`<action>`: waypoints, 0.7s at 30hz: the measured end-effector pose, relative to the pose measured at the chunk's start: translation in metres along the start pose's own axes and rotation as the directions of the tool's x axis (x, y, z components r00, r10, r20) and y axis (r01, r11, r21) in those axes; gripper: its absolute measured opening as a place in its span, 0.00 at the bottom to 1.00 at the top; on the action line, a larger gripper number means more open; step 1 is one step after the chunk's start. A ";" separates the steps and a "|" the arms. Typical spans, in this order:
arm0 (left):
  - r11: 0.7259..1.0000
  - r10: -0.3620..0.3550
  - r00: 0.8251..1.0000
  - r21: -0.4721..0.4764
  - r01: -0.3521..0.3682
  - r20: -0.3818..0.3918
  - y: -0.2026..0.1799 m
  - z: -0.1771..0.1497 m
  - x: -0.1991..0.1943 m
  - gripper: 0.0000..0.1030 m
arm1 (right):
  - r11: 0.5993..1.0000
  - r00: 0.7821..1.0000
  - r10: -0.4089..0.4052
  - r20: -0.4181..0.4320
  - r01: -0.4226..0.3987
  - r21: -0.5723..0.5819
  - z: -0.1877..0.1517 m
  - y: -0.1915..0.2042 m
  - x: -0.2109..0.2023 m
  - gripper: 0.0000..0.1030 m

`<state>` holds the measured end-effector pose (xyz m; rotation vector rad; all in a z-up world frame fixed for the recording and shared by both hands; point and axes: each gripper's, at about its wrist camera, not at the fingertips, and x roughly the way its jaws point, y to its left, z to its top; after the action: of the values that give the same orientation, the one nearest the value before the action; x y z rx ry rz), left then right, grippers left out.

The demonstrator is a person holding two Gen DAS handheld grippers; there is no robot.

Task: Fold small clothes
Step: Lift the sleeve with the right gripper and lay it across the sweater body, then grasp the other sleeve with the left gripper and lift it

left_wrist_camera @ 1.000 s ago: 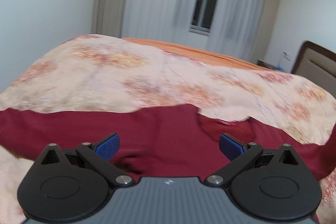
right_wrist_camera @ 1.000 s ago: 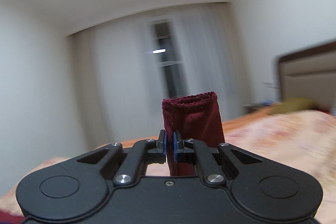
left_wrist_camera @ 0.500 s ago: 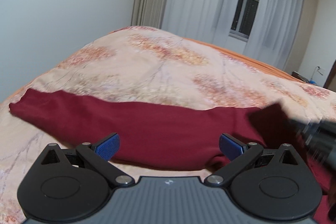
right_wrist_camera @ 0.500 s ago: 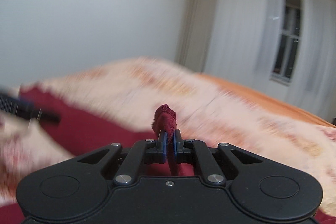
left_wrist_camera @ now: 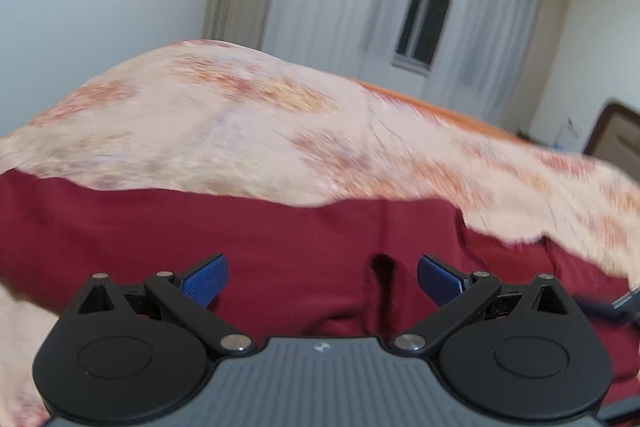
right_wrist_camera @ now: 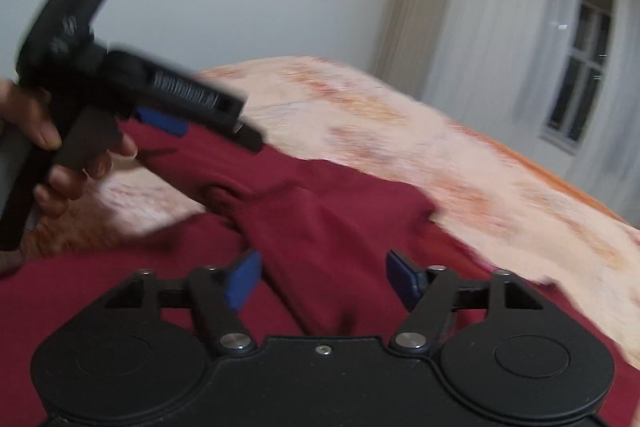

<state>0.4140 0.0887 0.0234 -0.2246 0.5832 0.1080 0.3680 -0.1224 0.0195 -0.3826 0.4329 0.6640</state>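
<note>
A dark red garment (left_wrist_camera: pixel 280 239) lies spread on the bed, with a sleeve folded over its body (right_wrist_camera: pixel 320 227). My left gripper (left_wrist_camera: pixel 322 279) is open and empty, low over the red cloth. It also shows blurred at the upper left of the right wrist view (right_wrist_camera: pixel 160 115), held in a hand. My right gripper (right_wrist_camera: pixel 322 277) is open and empty just above the folded sleeve. Its tip shows at the right edge of the left wrist view (left_wrist_camera: pixel 624 301).
The bed has a peach floral blanket (left_wrist_camera: pixel 240 131) with an orange sheet (left_wrist_camera: pixel 440 111) beyond. White curtains and a window (left_wrist_camera: pixel 432 19) stand behind. A headboard (left_wrist_camera: pixel 616 131) is at the far right.
My right gripper has opened and let go of the red sleeve, which now lies on the garment. Both grippers have swung lower over the cloth.
</note>
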 end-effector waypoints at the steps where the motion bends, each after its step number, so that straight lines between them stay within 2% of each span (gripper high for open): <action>1: 1.000 0.007 1.000 0.028 -0.007 -0.008 -0.008 -0.005 0.004 1.00 | 0.999 0.999 -0.050 0.001 0.050 0.001 -0.006 -0.010 -0.011 0.80; 3: 0.997 0.041 0.999 0.073 -0.039 -0.020 -0.019 -0.014 0.009 1.00 | 0.985 0.985 -0.172 0.003 0.172 0.007 -0.022 -0.031 -0.033 0.91; 5: 0.988 0.119 0.992 0.109 -0.113 -0.043 -0.027 -0.022 0.016 1.00 | 0.955 0.955 -0.295 -0.016 0.296 0.025 -0.038 -0.054 -0.046 0.94; 7: 0.978 0.174 0.983 0.129 -0.165 -0.062 -0.029 -0.027 0.020 1.00 | 0.903 0.904 -0.423 -0.059 0.426 0.051 -0.055 -0.079 -0.053 0.97; 9: 0.978 0.176 0.982 0.123 -0.168 -0.063 -0.027 -0.028 0.019 1.00 | 0.844 0.847 -0.520 -0.112 0.530 0.084 -0.073 -0.102 -0.058 0.98; 12: 0.977 0.185 0.980 0.116 -0.176 -0.073 -0.025 -0.026 0.019 1.00 | 0.775 0.787 -0.581 -0.207 0.613 0.153 -0.099 -0.130 -0.056 0.98; 13: 0.978 0.184 0.980 0.114 -0.175 -0.075 -0.024 -0.025 0.018 1.00 | 0.763 0.777 -0.582 -0.239 0.624 0.169 -0.106 -0.137 -0.053 0.98; 15: 0.981 0.172 0.982 0.100 -0.165 -0.071 -0.021 -0.024 0.013 1.00 | 0.756 0.782 -0.563 -0.268 0.618 0.214 -0.116 -0.143 -0.050 0.98; 19: 0.993 0.114 0.991 0.010 -0.114 -0.064 -0.002 -0.020 -0.010 1.00 | 0.752 0.773 -0.582 -0.253 0.630 0.194 -0.117 -0.137 -0.052 0.99; 21: 0.994 0.092 0.994 -0.055 -0.096 -0.060 0.016 -0.018 -0.025 1.00 | 0.759 0.776 -0.586 -0.233 0.626 0.178 -0.114 -0.130 -0.054 0.99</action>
<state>0.3815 0.0991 0.0200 -0.2571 0.6489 0.2104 0.3865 -0.2973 -0.0235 -0.3158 0.5061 -0.0696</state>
